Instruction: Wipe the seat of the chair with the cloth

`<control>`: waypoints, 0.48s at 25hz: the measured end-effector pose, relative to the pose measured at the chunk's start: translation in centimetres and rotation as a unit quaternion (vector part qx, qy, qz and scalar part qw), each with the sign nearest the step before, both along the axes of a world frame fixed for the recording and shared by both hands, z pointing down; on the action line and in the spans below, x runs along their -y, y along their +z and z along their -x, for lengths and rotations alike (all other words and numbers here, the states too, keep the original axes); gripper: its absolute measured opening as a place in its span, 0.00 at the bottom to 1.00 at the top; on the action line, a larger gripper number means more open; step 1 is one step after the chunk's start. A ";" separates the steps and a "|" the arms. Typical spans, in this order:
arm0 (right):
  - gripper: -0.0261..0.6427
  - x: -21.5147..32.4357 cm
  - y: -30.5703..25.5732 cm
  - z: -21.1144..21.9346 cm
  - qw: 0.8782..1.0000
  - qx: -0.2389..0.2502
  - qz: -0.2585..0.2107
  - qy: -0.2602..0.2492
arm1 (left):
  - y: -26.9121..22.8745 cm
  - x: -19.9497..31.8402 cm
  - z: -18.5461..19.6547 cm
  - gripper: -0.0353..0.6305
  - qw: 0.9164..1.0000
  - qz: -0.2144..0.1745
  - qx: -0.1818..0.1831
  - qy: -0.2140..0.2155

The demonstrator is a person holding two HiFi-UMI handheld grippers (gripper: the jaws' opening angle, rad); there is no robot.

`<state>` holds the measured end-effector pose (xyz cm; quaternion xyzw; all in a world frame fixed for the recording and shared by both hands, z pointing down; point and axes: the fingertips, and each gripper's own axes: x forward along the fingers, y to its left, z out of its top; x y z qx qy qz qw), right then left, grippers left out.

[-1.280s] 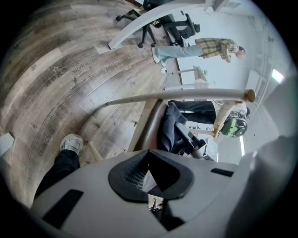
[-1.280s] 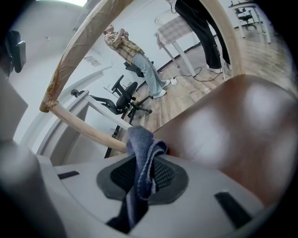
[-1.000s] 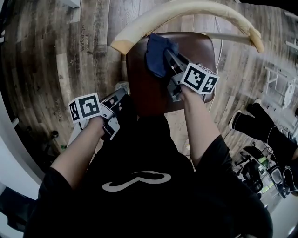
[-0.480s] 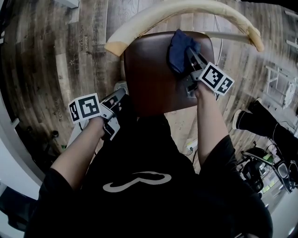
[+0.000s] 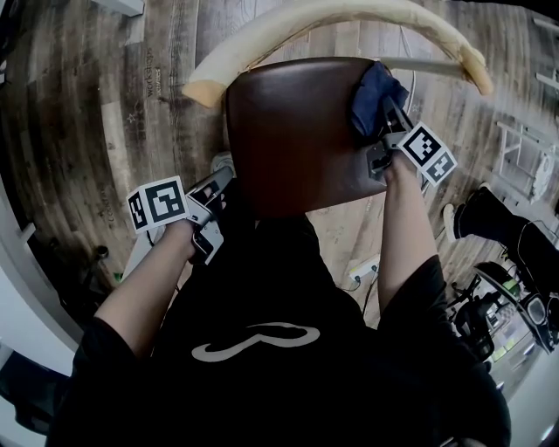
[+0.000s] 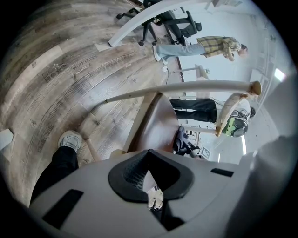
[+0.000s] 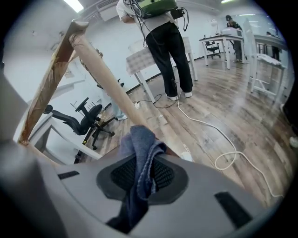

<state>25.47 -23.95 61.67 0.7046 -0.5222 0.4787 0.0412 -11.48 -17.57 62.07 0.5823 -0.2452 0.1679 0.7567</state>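
Note:
The chair's brown seat (image 5: 293, 131) lies below me, with its pale curved backrest (image 5: 332, 17) arching over the far side. A dark blue cloth (image 5: 374, 96) rests on the seat's far right corner, and my right gripper (image 5: 384, 118) is shut on it. In the right gripper view the cloth (image 7: 139, 158) hangs bunched between the jaws. My left gripper (image 5: 218, 188) hovers off the seat's left front edge, shut with nothing in it. In the left gripper view the seat (image 6: 160, 125) and the cloth (image 6: 180, 142) show beyond the closed jaws.
Wood-plank floor (image 5: 105, 105) surrounds the chair. A white cable (image 7: 219, 139) snakes over the floor on the right. A person in dark trousers (image 7: 167, 51) stands beyond the backrest, with office chairs (image 7: 81, 118) and tables behind. My own shoe (image 6: 70, 139) is by the chair leg.
My right gripper has dragged the cloth across the seat from its far middle to the far right corner. The left gripper has stayed where it was.

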 end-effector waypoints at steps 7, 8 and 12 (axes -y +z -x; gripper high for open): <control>0.12 -0.1 0.2 -0.9 1.000 -0.015 0.009 0.000 | 0.2 -0.4 -0.3 0.07 1.000 0.002 0.005 0.002; 0.12 0.0 0.1 -0.8 1.000 -0.014 0.007 0.000 | 0.2 -0.5 -0.4 0.07 1.000 0.002 0.005 0.001; 0.12 0.7 -2.0 0.4 0.999 -0.006 -0.028 -0.020 | 0.3 -0.3 -0.4 0.07 1.000 -0.001 0.008 -0.001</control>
